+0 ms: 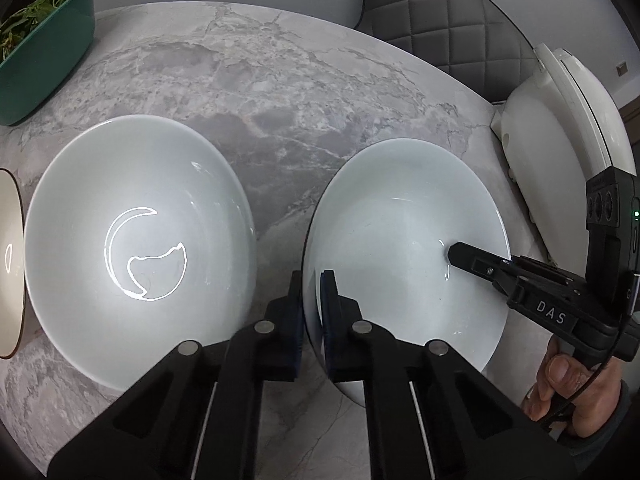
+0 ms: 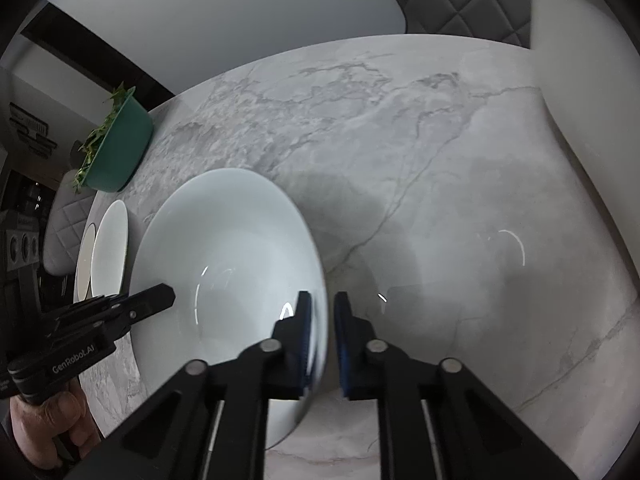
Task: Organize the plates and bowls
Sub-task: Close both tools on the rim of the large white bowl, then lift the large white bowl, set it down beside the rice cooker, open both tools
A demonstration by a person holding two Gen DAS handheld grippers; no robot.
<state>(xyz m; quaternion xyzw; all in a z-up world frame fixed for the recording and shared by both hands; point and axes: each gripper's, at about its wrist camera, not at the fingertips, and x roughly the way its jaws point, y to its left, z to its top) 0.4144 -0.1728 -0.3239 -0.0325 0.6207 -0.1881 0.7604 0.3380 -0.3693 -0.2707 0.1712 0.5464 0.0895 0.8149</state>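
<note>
Two pale white bowls sit on the marble table (image 1: 280, 100). My left gripper (image 1: 312, 280) is shut on the left rim of the right-hand bowl (image 1: 400, 240), one pad inside and one outside. My right gripper (image 2: 322, 300) is shut on the opposite rim of that same bowl (image 2: 224, 272). Each gripper shows in the other's view: the right gripper (image 1: 460, 256) at the bowl's right side, the left gripper (image 2: 164, 298) at its left. The second bowl (image 1: 136, 240) stands free to the left. A beige plate with a dark rim (image 1: 8, 264) lies beyond it.
A green basin of leafy greens (image 1: 44, 52) stands at the table's far left. A white appliance (image 1: 560, 140) sits at the right edge, close to the held bowl. A grey quilted chair (image 1: 440, 12) stands behind the table. A person's hand (image 1: 568, 384) holds the right gripper.
</note>
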